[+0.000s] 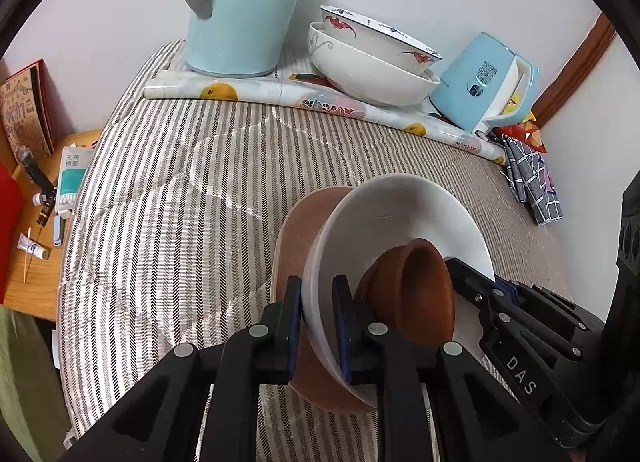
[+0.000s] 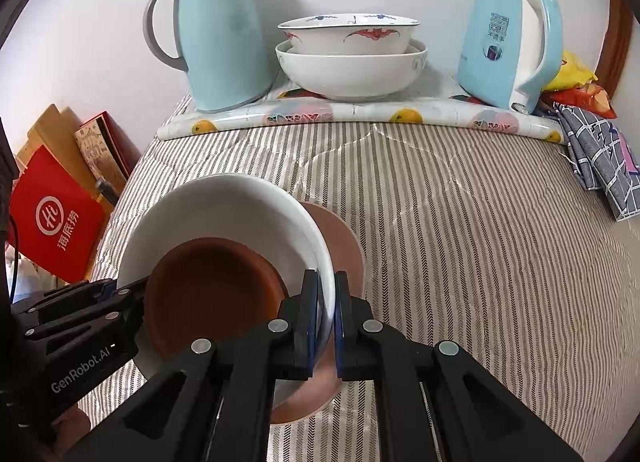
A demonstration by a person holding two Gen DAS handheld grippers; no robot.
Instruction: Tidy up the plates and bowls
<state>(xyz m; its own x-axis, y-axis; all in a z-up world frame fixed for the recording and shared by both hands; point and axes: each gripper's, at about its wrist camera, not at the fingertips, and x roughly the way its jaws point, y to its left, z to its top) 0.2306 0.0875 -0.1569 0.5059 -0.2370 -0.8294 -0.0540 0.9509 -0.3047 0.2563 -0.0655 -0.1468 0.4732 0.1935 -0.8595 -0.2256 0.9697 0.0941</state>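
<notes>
A white bowl [image 1: 400, 214] [image 2: 224, 202] with a small brown bowl [image 1: 420, 290] [image 2: 212, 290] inside it is held low over a pinkish-brown plate [image 1: 304, 222] [image 2: 344, 238] on the striped cloth. My left gripper [image 1: 318, 302] [image 2: 132, 290] is shut on one side of the white bowl's rim. On the opposite side of the rim my right gripper [image 2: 326, 302] [image 1: 464, 270] is shut too. The bowl hides most of the plate, and I cannot tell whether they touch.
Two stacked white patterned bowls [image 1: 372, 62] [image 2: 352, 70] stand at the back between a pale blue thermos jug [image 1: 244, 14] [image 2: 220, 42] and a blue kettle [image 1: 480, 82] [image 2: 508, 46]. A grey checked cloth [image 2: 600, 158] lies at the right edge. A wooden side table [image 1: 36, 262] with small items is left.
</notes>
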